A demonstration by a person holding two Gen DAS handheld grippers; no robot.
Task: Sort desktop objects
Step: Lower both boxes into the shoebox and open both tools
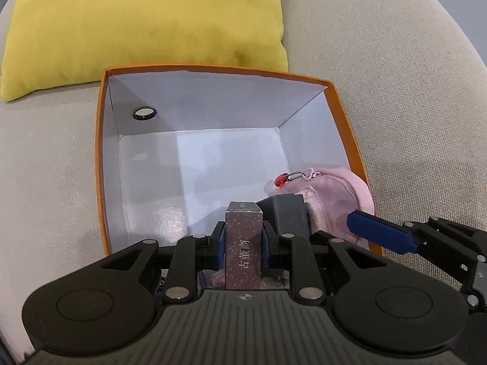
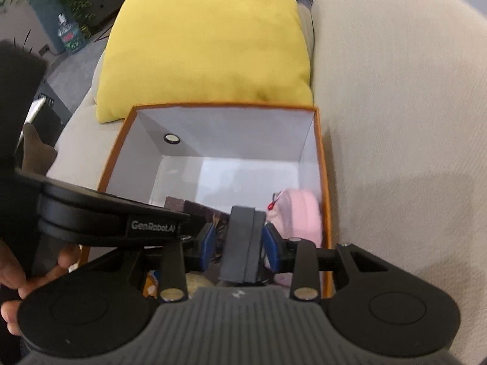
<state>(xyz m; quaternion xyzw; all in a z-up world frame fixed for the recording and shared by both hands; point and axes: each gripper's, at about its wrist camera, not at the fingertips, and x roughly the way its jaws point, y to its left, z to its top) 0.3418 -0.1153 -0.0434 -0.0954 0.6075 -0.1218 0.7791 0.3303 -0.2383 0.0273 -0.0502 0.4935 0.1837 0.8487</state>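
— Where are we standing?
— We're hovering over the orange box (image 1: 100, 164) on the sofa (image 1: 395, 60), with the yellow cushion (image 1: 146, 27) at twelve o'clock.
— And the tools?
— Our left tool (image 1: 243, 243) is gripping the speckled carton (image 1: 243, 243); our right tool (image 2: 240, 243) is clamping a dark block (image 2: 242, 243), the pink pouch (image 2: 299, 213) lying at one o'clock.

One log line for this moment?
left gripper: holds speckled box | right gripper: holds black block | both over orange box

Pink pouch (image 1: 341, 194) at 4 o'clock in orange box (image 1: 102, 158): lower part hidden behind gripper. Items under both grippers blurred, can't ID. Yellow cushion (image 1: 146, 27) cut off at 12 o'clock.
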